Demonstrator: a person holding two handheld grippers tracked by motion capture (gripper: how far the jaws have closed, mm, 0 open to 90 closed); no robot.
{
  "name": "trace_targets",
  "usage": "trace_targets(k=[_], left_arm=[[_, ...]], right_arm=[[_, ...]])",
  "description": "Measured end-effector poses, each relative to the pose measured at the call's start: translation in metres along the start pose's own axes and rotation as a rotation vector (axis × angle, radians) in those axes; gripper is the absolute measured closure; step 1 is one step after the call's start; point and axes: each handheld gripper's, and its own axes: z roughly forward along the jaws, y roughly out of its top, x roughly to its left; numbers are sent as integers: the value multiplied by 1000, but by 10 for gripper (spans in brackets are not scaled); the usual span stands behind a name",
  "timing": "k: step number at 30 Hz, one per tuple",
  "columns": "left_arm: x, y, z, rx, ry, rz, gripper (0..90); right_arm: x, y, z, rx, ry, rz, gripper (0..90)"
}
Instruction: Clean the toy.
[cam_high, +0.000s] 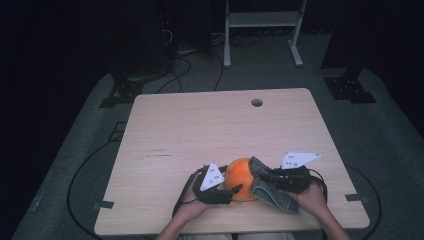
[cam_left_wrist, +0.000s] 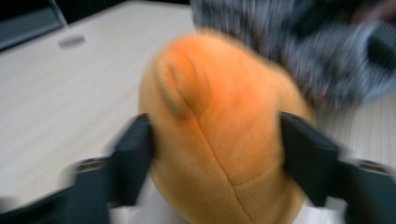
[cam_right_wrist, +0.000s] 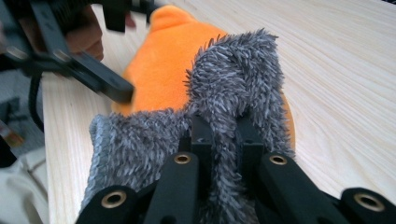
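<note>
High view: orange plush toy (cam_high: 241, 181) lies on table (cam_high: 210, 125) between left gripper (cam_high: 226, 194) and right gripper (cam_high: 266, 176) | Left gripper view: toy is flanked by spread jaws, contact seemingly absent (blurred) | Right gripper view: grey fuzzy cloth (cam_right_wrist: 233, 88) is pinched by closed jaws.

Dim, dark-edged high view; left gripper view motion-blurred (right gripper view sharp).

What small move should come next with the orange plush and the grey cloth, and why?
Probably close the left gripper on the orange plush. Its jaws flank the plush on both sides but look slightly apart from it, while the right gripper is pinched on the fuzzy grey cloth draped over it; steadying the plush lets the cloth be worked.
</note>
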Motion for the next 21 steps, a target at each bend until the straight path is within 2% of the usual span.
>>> trace_targets(k=[1,2,3,4,5,7,9,11,12,13,14,15,17,18,19,20,21], left_arm=[[2,2,-3,-65,13,1,203],[3,3,-4,-89,8,7,248],[3,3,1,-36,7,40,323],[2,1,5,21,33,70,416],[1,-2,7,24,37,65,449],[2,-4,10,33,40,2,478],[3,-3,11,54,66,-8,484],[4,-4,12,73,97,-10,484],[5,-4,13,74,109,-16,484],[6,-5,12,75,113,-24,484],[7,-6,12,73,110,-35,484],[9,-7,11,74,106,-40,484],[11,-7,9,80,96,-45,481],[13,-6,7,75,75,-50,477],[15,-6,4,71,28,-77,471],[18,-6,1,75,-19,-96,459],[20,-5,-2,78,-46,-98,446]], right_arm=[[-1,1,1,-8,8,4,812],[-1,2,3,-15,14,1,812],[0,3,4,-28,30,-8,812],[2,4,6,-38,46,-15,811],[2,5,7,-29,30,-22,812],[-3,2,6,-10,5,-13,812],[-9,-3,0,17,-51,17,812],[-7,-5,-5,6,-57,22,812],[0,-3,-7,-6,-52,-5,812],[8,0,-8,-16,-17,-27,812],[13,2,-6,-26,19,-44,812],[20,4,-2,-16,33,-76,811],[25,5,11,38,10,-112,811],[20,4,15,37,1,-96,812],[13,5,15,31,-14,-62,812],[6,5,14,28,-42,-44,812],[0,5,13,27,-72,-27,812]])
